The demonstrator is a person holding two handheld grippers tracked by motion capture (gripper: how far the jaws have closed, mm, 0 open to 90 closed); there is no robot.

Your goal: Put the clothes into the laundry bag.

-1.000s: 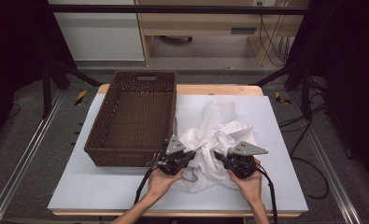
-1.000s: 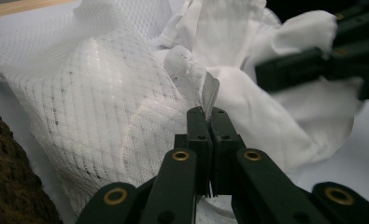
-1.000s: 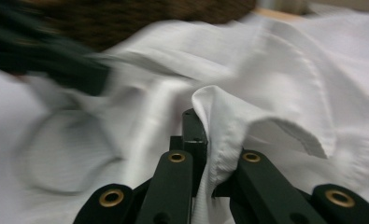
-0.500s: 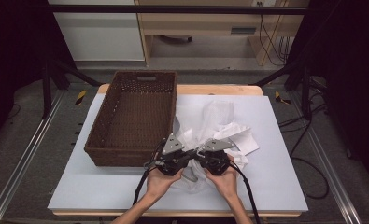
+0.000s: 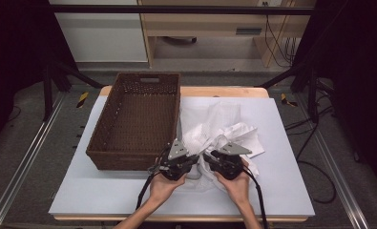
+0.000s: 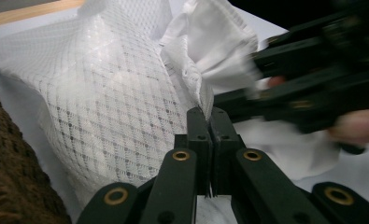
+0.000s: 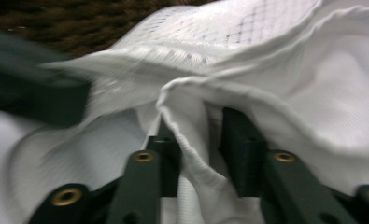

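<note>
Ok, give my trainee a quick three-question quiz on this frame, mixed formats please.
1. True or false: the white mesh garment lies inside the wicker basket.
2. Which gripper is shut on the garment: A) left gripper, B) right gripper?
3. Fill in: a rolled hem of the garment runs between the open jaws of the ____ gripper.

Key: 1 false, it lies on the table beside the basket; 2 A; 3 right.

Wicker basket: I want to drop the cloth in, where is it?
In the high view the wicker basket sits left of the white cloth, just beyond the left gripper.
</note>
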